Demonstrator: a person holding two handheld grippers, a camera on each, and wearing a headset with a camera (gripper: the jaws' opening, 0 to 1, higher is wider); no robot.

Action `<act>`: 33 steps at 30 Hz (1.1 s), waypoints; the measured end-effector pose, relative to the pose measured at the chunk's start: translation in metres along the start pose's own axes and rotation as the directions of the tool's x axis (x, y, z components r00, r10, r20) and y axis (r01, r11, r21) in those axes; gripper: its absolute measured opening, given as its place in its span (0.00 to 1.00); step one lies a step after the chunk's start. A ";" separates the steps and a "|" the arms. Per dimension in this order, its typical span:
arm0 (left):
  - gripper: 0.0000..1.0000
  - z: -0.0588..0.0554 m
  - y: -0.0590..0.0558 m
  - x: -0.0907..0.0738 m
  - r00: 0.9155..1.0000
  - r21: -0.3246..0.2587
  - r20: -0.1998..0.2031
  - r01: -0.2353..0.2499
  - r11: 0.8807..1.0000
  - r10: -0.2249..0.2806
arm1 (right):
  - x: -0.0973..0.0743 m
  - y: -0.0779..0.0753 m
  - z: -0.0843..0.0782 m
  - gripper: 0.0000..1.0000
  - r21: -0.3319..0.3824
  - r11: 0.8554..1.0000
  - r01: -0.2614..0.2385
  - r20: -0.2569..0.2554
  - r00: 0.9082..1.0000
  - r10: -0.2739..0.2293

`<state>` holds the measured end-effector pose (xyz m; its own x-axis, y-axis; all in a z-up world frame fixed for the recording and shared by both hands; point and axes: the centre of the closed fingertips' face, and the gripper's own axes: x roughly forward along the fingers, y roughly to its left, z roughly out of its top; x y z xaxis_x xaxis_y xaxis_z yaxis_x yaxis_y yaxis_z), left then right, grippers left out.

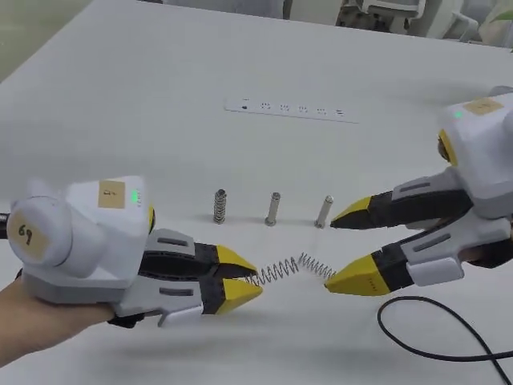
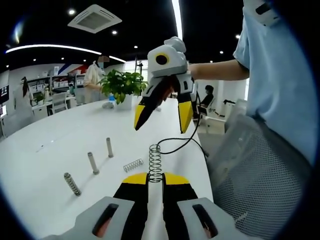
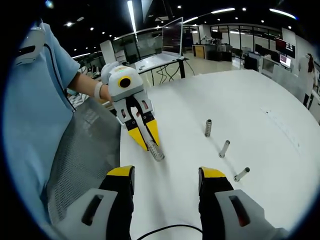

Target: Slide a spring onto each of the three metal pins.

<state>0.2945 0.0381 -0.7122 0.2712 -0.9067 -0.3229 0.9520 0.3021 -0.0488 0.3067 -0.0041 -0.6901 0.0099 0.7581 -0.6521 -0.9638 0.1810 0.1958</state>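
L gripper (image 1: 256, 281) clamps spring (image 1: 273, 272) by its end, near mid pin (image 1: 273, 208). R gripper (image 1: 330, 253) gapes. Risk: spring flexes, misses pin.

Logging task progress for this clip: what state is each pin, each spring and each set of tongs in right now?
Left tongs: shut on a spring.
Held spring: pinched at one end, not on a pin.
Right tongs: open, empty.
Loose spring: lying flat on the table.
Left pin: standing, spring already on it.
Middle pin: standing, bare.
Right pin: standing, bare.
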 end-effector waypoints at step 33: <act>0.02 0.007 -0.007 0.001 0.999 0.032 0.001 0.047 0.998 -0.047 | 0.021 0.020 0.003 0.16 0.004 0.990 -0.141 -0.045 0.989 0.141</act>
<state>0.2897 0.0328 -0.7054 0.2265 -0.9200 -0.3197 0.9677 0.2500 -0.0339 0.2886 0.0174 -0.6978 -0.1380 0.7471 -0.6503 -0.9546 0.0746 0.2883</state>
